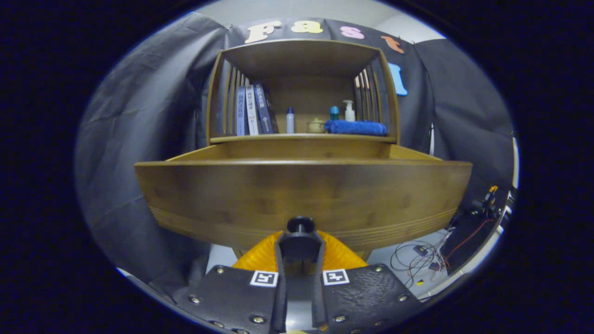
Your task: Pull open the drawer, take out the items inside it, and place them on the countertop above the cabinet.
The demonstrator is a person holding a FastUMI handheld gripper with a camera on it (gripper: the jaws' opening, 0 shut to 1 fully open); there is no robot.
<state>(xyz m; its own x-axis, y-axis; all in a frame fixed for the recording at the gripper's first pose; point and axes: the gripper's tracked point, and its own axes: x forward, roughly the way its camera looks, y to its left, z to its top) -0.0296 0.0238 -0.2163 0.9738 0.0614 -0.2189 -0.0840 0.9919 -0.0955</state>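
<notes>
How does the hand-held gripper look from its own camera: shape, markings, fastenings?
The hand-held gripper has two flat textured plates fastened with round metal screws. Each plate carries a square black-and-white marker. Ribbed orange parts sit ahead of the plates.

The wooden drawer (pixel 301 195) stands pulled out from the cabinet (pixel 304 88), its broad front panel facing the camera, a small dark round knob (pixel 300 224) at its lower middle.

Camera rides the tongs (pixel 300 241), close, facing the drawer (pixel 301 195) front.
</notes>
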